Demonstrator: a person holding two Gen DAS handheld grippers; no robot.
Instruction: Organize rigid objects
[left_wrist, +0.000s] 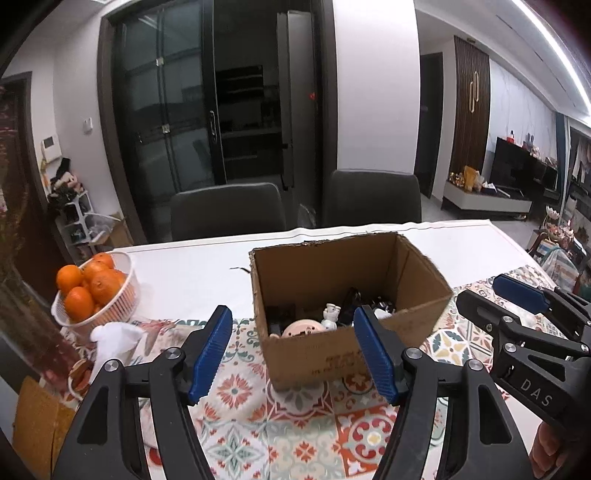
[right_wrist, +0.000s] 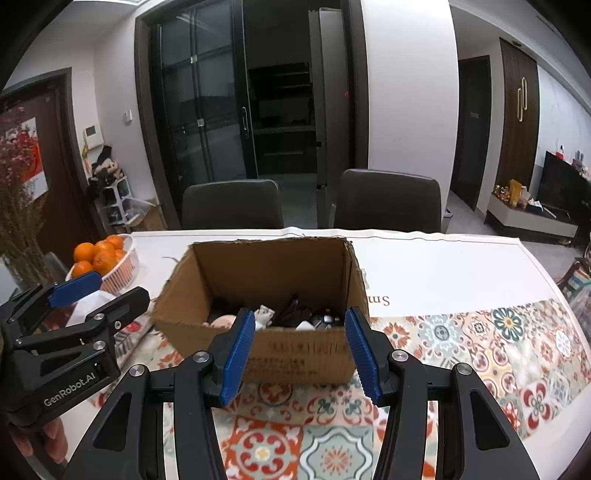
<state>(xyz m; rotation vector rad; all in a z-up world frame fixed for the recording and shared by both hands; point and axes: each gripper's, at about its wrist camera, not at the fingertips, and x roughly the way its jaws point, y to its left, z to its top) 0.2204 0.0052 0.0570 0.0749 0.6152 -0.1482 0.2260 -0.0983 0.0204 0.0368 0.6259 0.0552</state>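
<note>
An open cardboard box (left_wrist: 369, 350) (right_wrist: 295, 354) stands on the patterned tablecloth (left_wrist: 258, 413). Inside lie a pink round item (left_wrist: 299, 328), a small white figurine (left_wrist: 330, 314) (right_wrist: 264, 314) and several dark objects (right_wrist: 295, 310). My left gripper (left_wrist: 291, 310) hovers in front of the box, open, with nothing between its blue pads. My right gripper (right_wrist: 299, 312) hovers beside it, facing the same box wall, jaws apart and empty. Each gripper shows in the other's view: the right one (left_wrist: 479, 290) at the right edge, the left one (right_wrist: 122, 286) at the left edge.
A white basket (left_wrist: 125, 299) (right_wrist: 127, 264) of oranges sits at the table's left, with a crumpled white item (left_wrist: 114, 336) in front of it. Two dark chairs (left_wrist: 229, 210) (left_wrist: 373, 199) stand behind the far table edge. A hand (right_wrist: 51, 439) holds the left gripper.
</note>
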